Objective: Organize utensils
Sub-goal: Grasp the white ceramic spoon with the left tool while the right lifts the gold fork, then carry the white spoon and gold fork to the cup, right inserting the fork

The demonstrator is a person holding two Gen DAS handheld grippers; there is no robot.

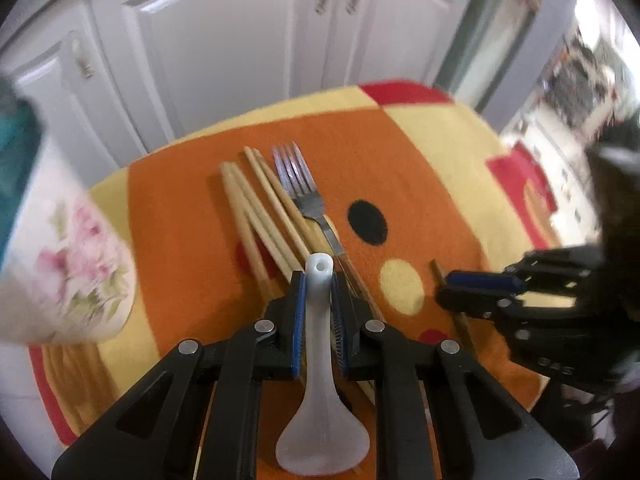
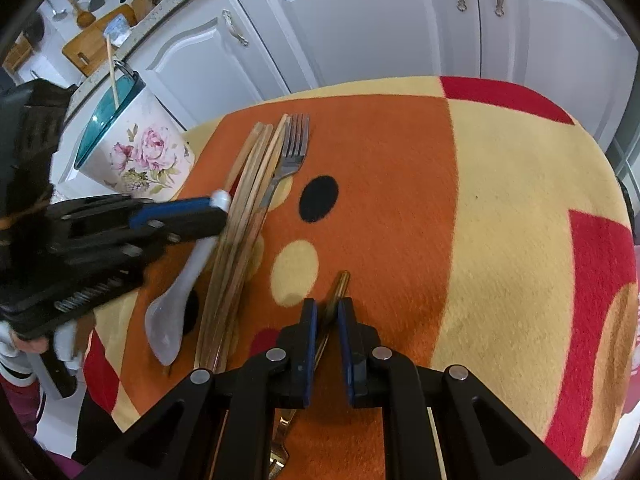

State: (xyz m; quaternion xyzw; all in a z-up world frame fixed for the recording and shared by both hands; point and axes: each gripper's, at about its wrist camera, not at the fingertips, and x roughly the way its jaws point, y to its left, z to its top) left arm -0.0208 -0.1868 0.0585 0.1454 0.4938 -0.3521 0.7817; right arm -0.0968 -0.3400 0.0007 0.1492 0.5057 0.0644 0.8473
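Left gripper clamped on spoon handle, right gripper pinching gold utensil, likely both bound for floral holder.

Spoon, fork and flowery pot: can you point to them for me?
white spoon (image 1: 319,312): left wrist view, on its handle.
silver fork (image 2: 295,140): right wrist view, on its prongs.
flowery pot (image 2: 140,152): right wrist view, on its painted side.
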